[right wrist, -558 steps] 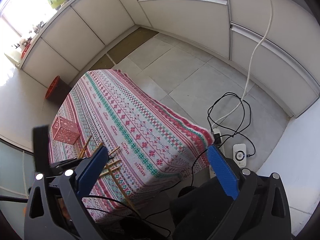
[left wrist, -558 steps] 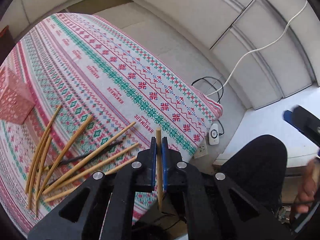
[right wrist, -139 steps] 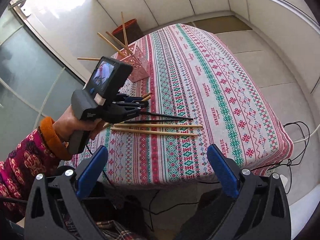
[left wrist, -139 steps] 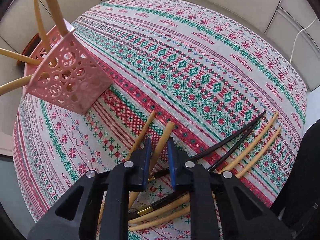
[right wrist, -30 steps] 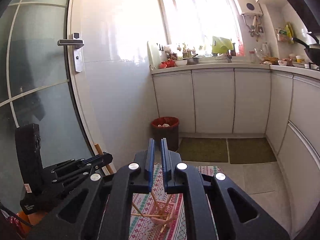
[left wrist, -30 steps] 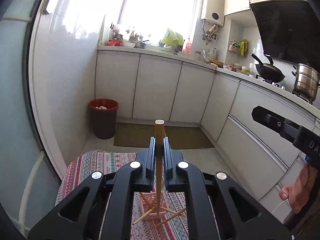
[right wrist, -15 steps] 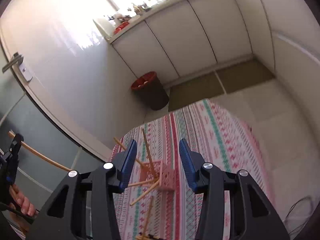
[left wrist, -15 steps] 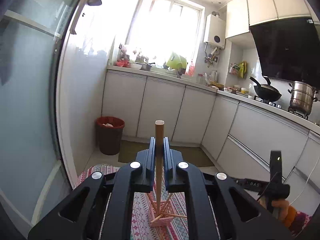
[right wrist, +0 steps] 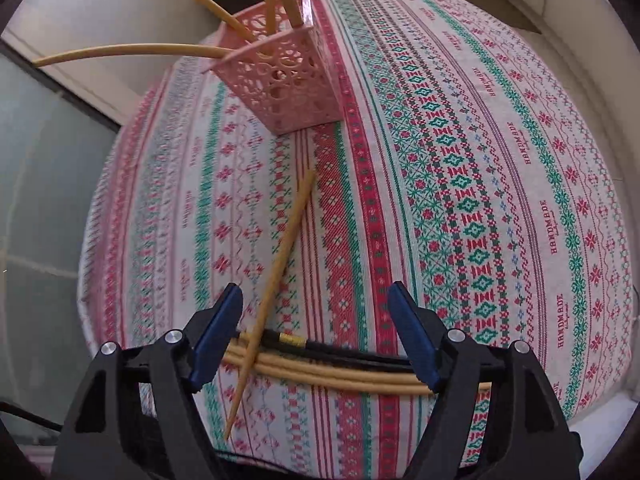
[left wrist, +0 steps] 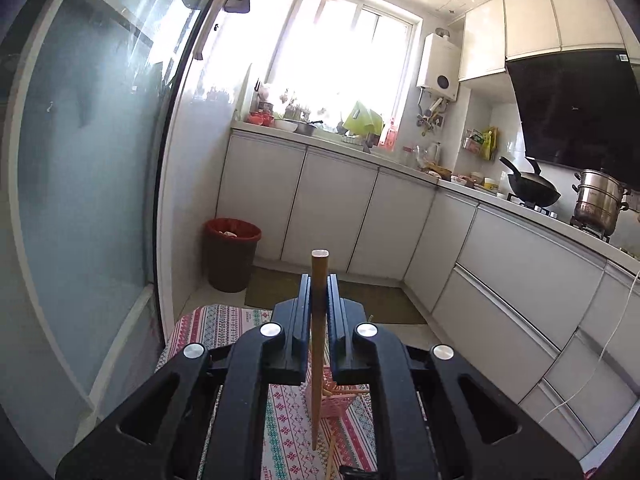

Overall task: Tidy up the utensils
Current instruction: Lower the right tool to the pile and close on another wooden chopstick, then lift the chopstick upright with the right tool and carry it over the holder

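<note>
Left gripper (left wrist: 319, 300): jaws clamped on one wooden chopstick (left wrist: 318, 344), held upright in the centre of the left wrist frame. The stick's flat top pokes above the jaws; its tapered end hangs below them, over the patterned tablecloth (left wrist: 224, 324). The pink holder (left wrist: 340, 400) is only partly visible behind the stick and the fingers, low centre of the frame.

Right gripper (right wrist: 316, 332): jaws opening, wide apart, nothing pressed between the blue pads (right wrist: 218, 336). It points steeply down at the table.

Right wrist view:
- Pink lattice holder (right wrist: 284, 80) stands top centre on the cloth (right wrist: 500, 200), with four wooden chopsticks (right wrist: 120, 50) already in it, leaning out to the upper left and top.
- One loose chopstick (right wrist: 276, 268) lies diagonally at mid-frame, blunt end toward the holder, thin tip at lower left. It crosses over the bundle below.
- Bundle at the bottom of the frame, running left to right under the gripper: two or three wooden sticks (right wrist: 320, 372) and a black pair (right wrist: 360, 350) with a gold band, side by side, touching.
- The diagonal stick passes between the spread fingers, nearer the left one; whether it touches that pad I cannot tell.

Background in the left wrist view: red bin (left wrist: 232, 254) by the cabinets, wok (left wrist: 532, 192) and steel pot (left wrist: 598, 208) on the stove at right.
</note>
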### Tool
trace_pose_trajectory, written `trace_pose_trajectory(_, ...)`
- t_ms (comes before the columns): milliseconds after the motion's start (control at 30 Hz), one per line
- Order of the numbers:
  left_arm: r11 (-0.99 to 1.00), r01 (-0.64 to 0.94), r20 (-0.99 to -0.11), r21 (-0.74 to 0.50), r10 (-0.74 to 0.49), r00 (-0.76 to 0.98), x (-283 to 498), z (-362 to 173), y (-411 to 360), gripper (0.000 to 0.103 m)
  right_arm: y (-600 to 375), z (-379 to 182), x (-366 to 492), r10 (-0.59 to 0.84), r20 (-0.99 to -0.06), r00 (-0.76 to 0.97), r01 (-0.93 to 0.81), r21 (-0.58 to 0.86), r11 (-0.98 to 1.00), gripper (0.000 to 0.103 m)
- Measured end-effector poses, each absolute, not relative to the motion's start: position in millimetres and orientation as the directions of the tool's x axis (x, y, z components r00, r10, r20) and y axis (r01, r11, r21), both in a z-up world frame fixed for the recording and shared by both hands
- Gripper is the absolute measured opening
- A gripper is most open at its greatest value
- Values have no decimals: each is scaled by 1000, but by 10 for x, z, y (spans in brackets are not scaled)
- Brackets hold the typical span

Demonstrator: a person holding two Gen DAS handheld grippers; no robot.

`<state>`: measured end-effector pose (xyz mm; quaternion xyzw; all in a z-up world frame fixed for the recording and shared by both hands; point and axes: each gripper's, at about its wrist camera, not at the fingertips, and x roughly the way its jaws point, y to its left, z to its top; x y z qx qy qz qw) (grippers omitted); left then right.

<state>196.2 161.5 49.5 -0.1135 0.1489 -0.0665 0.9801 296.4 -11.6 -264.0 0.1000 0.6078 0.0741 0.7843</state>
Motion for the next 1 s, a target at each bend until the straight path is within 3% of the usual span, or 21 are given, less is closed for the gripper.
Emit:
trace_pose_trajectory(133,967,96,-258,-238,-158,953,1852,462,1705,7,205,-2828,3280,98,-971,220,101,122,987,71)
trace_pose_trajectory(167,965,98,-254,-245,-161,954,1838,458,1725,7,261,-2865,3322,68,-973,221,126,98,987,65)
trace_pose_trajectory(200,962,101,-250,-254,-166,954,1827,457,1750,7,300,-2914,3357,49,-976,210,150,82,985,51)
trace_pose_trajectory(233,959,106,-247,-264,-173,954,1817,456,1776,7,309,-3002,3385,46,-983,176,187,79,979,45)
trace_pose_trajectory(300,953,114,-239,-280,-184,953,1800,458,1811,7,327,-3001,3382,-17,-979,205,236,33,971,22)
trace_pose_trajectory(367,946,125,-234,-299,-199,952,1779,451,1836,7,297,-3010,3359,-39,-974,225,281,27,959,10)
trace_pose_trajectory(667,943,145,-246,-301,-223,943,1791,444,1769,7,-520,-2973,3096,194,-917,349,422,339,841,7)
trace_pose_trajectory(1000,942,168,-291,-290,-254,922,1779,433,1514,7,-1213,-2073,2503,212,-797,565,297,436,849,7)
